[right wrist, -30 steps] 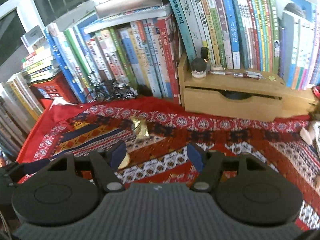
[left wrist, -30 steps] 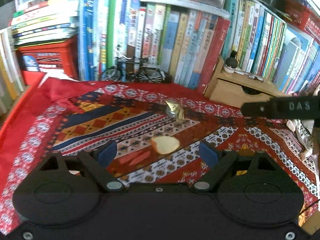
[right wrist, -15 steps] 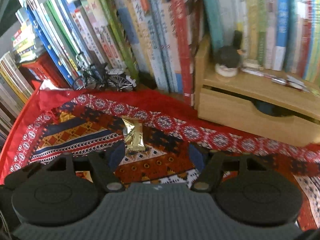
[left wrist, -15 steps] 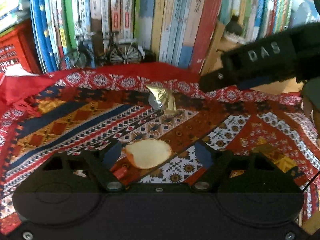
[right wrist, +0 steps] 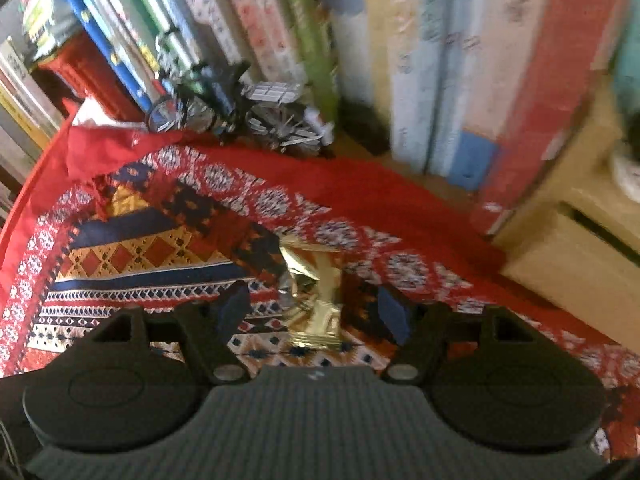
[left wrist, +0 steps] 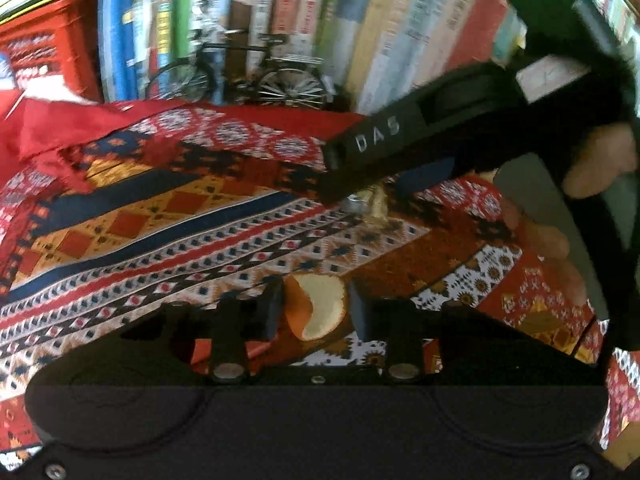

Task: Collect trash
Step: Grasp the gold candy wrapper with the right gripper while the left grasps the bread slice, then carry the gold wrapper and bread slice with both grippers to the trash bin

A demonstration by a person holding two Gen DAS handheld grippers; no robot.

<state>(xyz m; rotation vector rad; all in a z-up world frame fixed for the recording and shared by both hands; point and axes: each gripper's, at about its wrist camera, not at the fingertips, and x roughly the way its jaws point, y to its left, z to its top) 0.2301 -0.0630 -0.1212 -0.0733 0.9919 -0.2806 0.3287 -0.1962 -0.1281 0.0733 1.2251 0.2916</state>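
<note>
Since the earlier frames both grippers have dropped toward the patterned red cloth (left wrist: 168, 240) and closed in on their targets. Left gripper (left wrist: 316, 310): jaws have just been closing, now narrow, with the curled orange-and-white peel scrap (left wrist: 318, 306) between them; pads look to be at or just off its edges, so I can't call a firm grip yet. Right gripper (right wrist: 314, 310): jaws have narrowed slightly but stand fairly wide, straddling the crumpled gold foil wrapper (right wrist: 316, 288), with clear gaps on both sides, nothing held. From the left wrist view the right gripper sits over the wrapper (left wrist: 370, 200), far-right of the peel, well apart from it. Both bits of trash lie mid-cloth, near side of the toy bicycle (left wrist: 240, 76) and the row of books (right wrist: 440, 60). To do this step well, I'd say: finish closing the left slowly, since the peel is thin and curled and could squirt out or fold; keep the pads low, but don't pinch the cloth. On the right, centre over the wrapper's bulk, go lower, then close. Foil crushes easily, so expect extra jaw travel. Lift straight up and check that the cloth doesn't come along.
</note>
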